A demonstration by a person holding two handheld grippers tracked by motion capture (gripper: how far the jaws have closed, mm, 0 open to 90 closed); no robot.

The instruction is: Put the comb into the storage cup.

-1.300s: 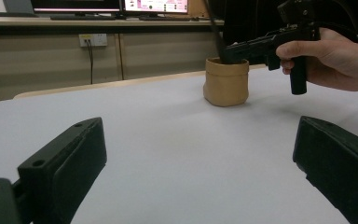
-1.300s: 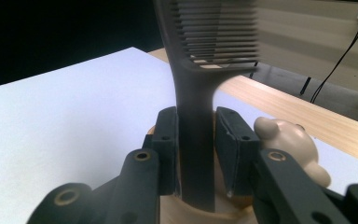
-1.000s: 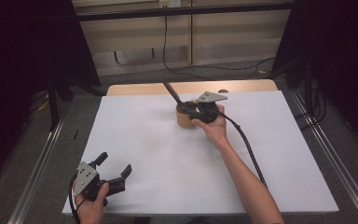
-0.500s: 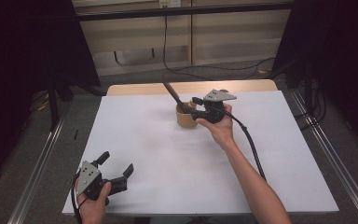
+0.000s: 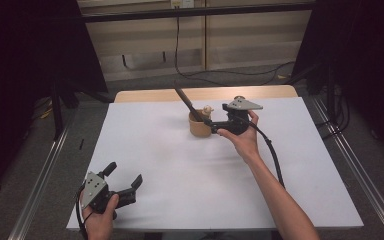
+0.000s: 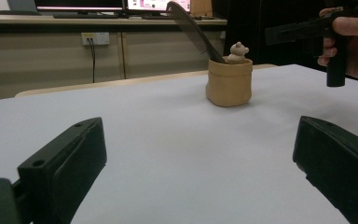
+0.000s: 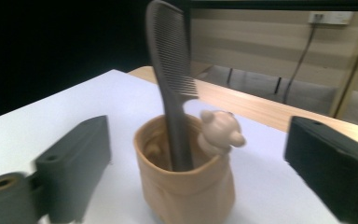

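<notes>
Right claw [image 5: 211, 123] has just been spreading wide with nothing between its jaws, comb [image 5: 186, 103] leaning to 11 o'clock in the cup [image 5: 199, 126] mid-worktop [image 5: 180, 165], apparently just dropped in, while the left claw [image 5: 125, 181] waits spread at 7 o'clock.

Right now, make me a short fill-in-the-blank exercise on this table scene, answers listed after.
1. The dark comb stands in the tan ____, handle end down.
2. A small ____ figure peeks over the cup's rim.
3. The right gripper is beside the cup with its jaws ____.
4. The left gripper sits near the ____ edge of the white table in the high view.

Answers: cup; bear; open; near
</notes>
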